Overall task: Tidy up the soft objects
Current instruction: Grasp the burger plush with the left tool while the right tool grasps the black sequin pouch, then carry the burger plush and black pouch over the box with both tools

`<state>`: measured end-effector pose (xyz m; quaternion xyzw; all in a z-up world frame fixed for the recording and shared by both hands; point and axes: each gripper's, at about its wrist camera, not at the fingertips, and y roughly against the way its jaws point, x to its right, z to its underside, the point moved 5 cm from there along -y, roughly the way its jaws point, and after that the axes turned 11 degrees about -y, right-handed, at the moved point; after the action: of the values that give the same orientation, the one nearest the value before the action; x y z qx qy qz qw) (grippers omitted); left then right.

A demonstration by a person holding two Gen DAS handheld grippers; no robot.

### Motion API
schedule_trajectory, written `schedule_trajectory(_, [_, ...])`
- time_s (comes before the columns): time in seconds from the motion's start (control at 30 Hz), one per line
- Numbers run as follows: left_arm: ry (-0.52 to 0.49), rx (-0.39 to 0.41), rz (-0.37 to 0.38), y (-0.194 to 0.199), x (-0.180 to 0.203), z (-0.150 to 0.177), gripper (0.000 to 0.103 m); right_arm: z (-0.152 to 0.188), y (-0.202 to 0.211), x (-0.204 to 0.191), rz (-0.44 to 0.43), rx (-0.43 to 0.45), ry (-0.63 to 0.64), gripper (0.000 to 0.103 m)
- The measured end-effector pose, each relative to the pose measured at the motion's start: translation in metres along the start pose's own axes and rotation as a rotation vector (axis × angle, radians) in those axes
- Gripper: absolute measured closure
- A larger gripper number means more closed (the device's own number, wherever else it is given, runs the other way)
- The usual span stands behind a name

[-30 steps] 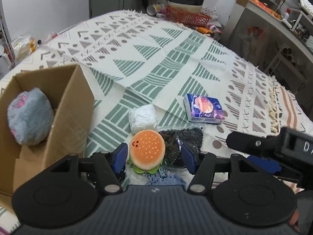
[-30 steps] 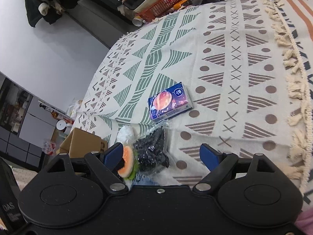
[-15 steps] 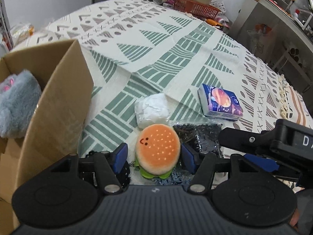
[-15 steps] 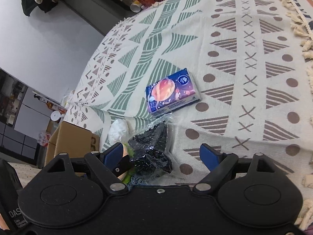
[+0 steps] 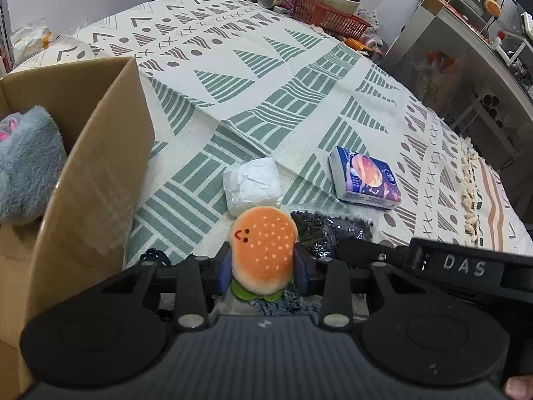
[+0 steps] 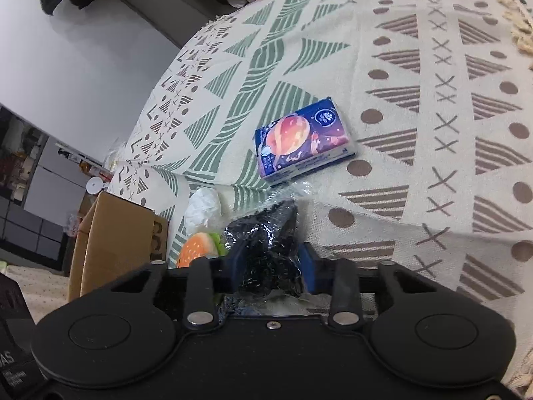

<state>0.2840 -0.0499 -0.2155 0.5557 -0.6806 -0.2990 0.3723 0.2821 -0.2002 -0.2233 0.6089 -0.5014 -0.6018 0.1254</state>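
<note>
Left hand-held gripper point(image 5: 263, 271) is clamped on the burger plush point(image 5: 263, 253), both blue pads against its sides, low over the patterned cloth point(image 5: 266, 100). Right hand-held gripper point(image 6: 271, 266) is clamped on the black bag point(image 6: 266, 246), a clear-wrapped dark bundle beside the burger plush. White wad point(image 5: 251, 186) lies just beyond the burger plush. Tissue pack point(image 5: 364, 178) lies flat to the right, apart. Box point(image 5: 93, 173) stands open at left, holding the grey plush point(image 5: 26, 163).

orange burger plush point(image 5: 263, 250), grey plush point(image 5: 28, 170), green-triangle patterned cloth point(image 5: 299, 76)
</note>
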Motion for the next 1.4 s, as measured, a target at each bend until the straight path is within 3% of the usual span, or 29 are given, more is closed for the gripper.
schedule_trajectory(0.2, [-0.007, 0.026, 0.011, 0.014, 0.002, -0.003, 0.067, 0.000, 0.016, -0.005, 0.008, 0.052, 0.021, 0.083])
schedule_trajectory(0.83, [-0.026, 0.128, 0.025, 0.095, 0.012, -0.027, 0.067, 0.003, 0.093, -0.031, 0.010, 0.249, 0.029, 0.085])
schedule_trajectory(1.4, [0.011, 0.198, 0.013, 0.155, -0.018, -0.028, 0.067, 0.015, 0.124, -0.067, -0.041, 0.304, 0.093, 0.089])
